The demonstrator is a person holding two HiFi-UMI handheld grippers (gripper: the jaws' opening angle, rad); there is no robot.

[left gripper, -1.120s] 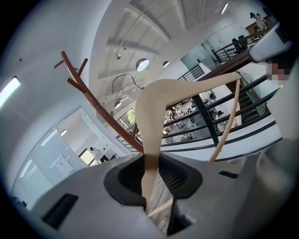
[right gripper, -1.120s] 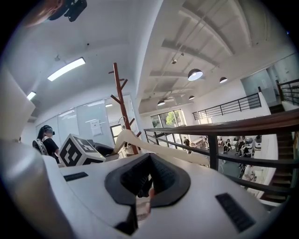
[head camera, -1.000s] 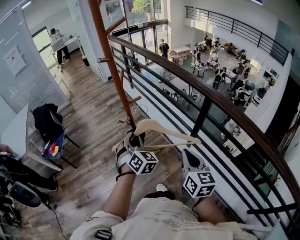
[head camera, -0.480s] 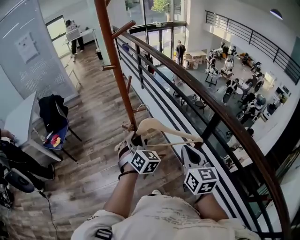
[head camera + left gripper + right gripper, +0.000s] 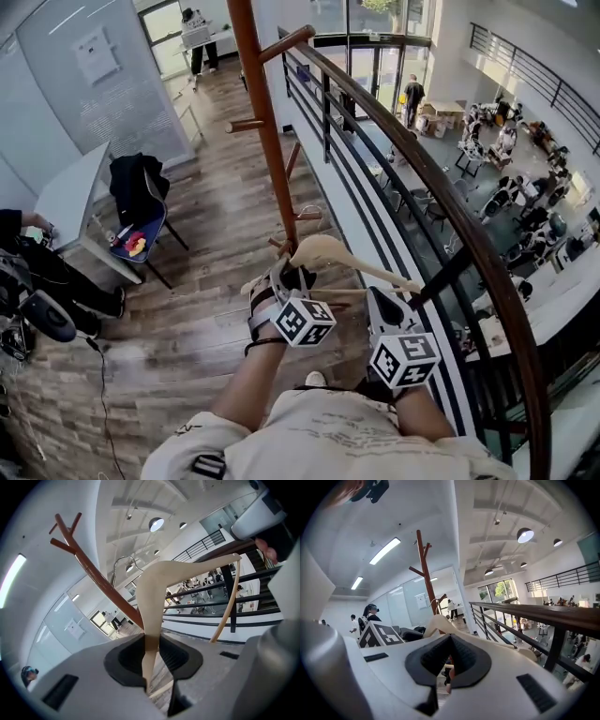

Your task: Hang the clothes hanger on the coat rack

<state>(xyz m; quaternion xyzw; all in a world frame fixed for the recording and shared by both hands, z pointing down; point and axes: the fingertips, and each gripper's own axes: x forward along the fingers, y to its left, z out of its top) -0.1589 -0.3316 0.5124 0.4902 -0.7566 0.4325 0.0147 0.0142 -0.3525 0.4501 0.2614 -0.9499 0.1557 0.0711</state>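
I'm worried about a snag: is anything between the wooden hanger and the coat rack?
Nothing visible: the left tool holds the pale wooden clothes hanger in open air near the reddish-brown wooden coat rack.

Bright, even daylight pours in through the tall glass windows; round ceiling lamps glow blown-out white. Shadows on the wooden plank floor are faint. Both gripper views bulge, darkening at the corners, and the pale wooden clothes hanger softens near the lens.
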